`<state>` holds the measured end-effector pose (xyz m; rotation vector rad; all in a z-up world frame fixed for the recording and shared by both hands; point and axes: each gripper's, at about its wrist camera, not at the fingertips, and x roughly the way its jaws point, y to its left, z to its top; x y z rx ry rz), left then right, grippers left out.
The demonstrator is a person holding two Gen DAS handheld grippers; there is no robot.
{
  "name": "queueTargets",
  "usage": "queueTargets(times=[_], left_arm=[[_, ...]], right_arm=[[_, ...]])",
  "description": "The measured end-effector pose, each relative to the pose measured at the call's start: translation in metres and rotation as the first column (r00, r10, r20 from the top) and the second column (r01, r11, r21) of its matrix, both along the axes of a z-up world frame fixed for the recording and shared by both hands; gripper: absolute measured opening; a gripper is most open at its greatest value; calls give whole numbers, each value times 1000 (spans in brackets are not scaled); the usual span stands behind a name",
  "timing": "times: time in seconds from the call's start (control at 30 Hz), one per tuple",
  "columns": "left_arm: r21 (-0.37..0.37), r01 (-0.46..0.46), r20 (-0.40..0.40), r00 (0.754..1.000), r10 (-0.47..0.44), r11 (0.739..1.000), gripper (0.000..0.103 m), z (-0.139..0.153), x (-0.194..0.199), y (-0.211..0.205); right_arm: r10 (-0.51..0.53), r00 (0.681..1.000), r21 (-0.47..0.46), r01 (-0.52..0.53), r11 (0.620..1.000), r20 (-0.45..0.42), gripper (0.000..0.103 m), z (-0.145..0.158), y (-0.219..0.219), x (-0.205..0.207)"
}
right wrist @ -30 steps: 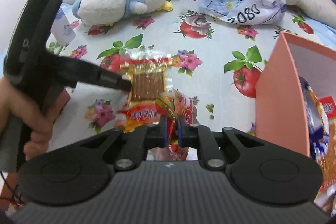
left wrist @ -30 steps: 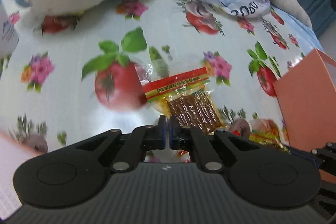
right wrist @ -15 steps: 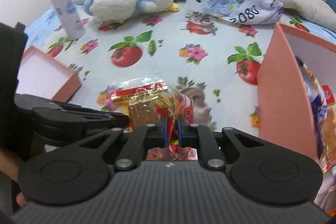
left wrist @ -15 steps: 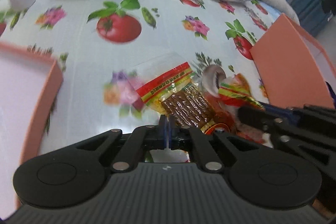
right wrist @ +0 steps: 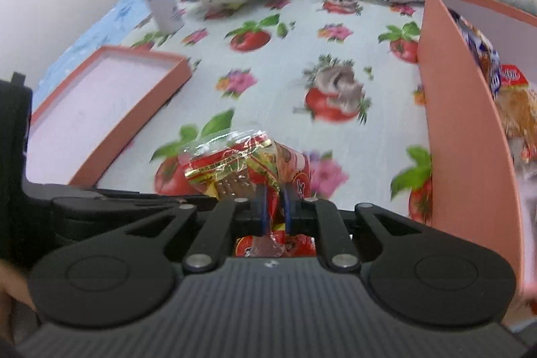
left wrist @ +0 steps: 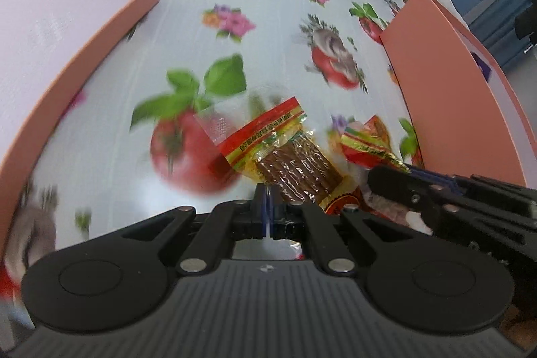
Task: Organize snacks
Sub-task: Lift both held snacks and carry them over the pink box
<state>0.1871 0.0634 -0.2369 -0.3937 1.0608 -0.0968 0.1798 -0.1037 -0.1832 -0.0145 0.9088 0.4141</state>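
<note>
Both snack packets now nearer the boxes, left hand-held gripper [left wrist: 267,209] and right hand-held gripper [right wrist: 275,207] each clamped on one.

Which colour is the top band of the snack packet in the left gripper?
Red, with yellow and green stripes below; the snack packet shows best in the left wrist view.

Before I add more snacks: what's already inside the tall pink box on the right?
Inside the pink box, snack packets in blue, red and orange wrappers lean against its near wall. That wall covers the lower part, so the bottom and the count stay hidden.
</note>
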Motion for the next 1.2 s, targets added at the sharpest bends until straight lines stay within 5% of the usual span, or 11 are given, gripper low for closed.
queueTargets(times=[0.3,0.47,0.53,0.87,1.1,1.2], left_arm=[[-83,-47,-21,999,46,995,8,3,-36,15],[-64,-118,8,993,119,991,57,14,-44,40],[-60,-143,15,989,144,988,58,14,-45,49],[-275,-131,74,985,156,953,57,-5,-23,61],[-433,-119,49,987,155,894,57,-22,-6,58],[-446,-100,44,990,134,889,55,-25,1,52]], right_arm=[[10,1000,23,-10,1000,-19,13,-7,-6,-13],[-2,999,55,4,998,-41,13,-9,-11,-10],[-2,999,66,5,998,-49,13,-9,-12,-9],[0,996,112,11,994,-93,14,-15,-19,-1],[10,993,122,4,992,-118,15,-20,-20,0],[27,992,113,-13,993,-126,15,-23,-18,0]])
